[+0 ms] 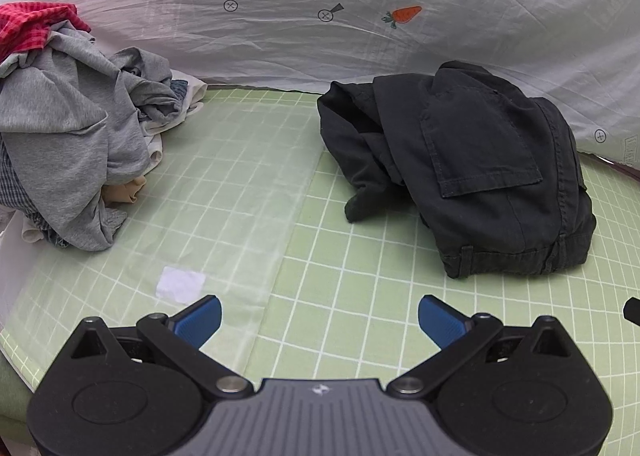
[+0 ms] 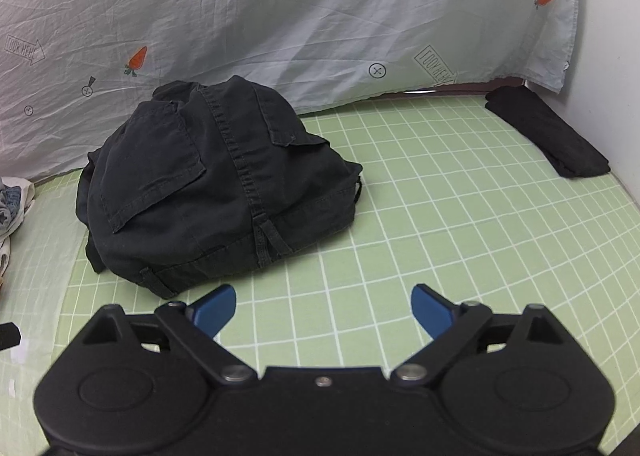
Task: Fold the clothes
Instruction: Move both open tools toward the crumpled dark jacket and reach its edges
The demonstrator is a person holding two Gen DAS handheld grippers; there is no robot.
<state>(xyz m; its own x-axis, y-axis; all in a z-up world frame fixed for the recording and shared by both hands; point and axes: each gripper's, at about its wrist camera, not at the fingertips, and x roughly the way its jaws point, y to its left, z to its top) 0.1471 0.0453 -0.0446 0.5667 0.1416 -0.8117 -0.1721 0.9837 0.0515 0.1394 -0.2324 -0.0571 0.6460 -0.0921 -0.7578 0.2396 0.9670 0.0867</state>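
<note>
cloth, matt plastic, a little metal

the black trousers (image 2: 216, 180) look like matt woven cotton with stitched seams. the grey garment (image 1: 60, 144) seems a soft jersey knit. the backdrop sheet (image 1: 360, 16) is thin, creased cloth. the green gridded mat (image 2: 440, 216) is smooth, possibly vinyl. both grippers (image 1: 319, 320) (image 2: 324, 308) are matt black plastic with ribbed blue pads and shiny metal pivots.

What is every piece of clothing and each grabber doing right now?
black trousers: bunched in a rough bundle on the green grid mat, not held.
clothes pile: jumbled, unfolded, grey top over the rest.
black folded garment: lying flat by the wall.
left hand-held gripper: open, empty.
right hand-held gripper: open, empty.
</note>
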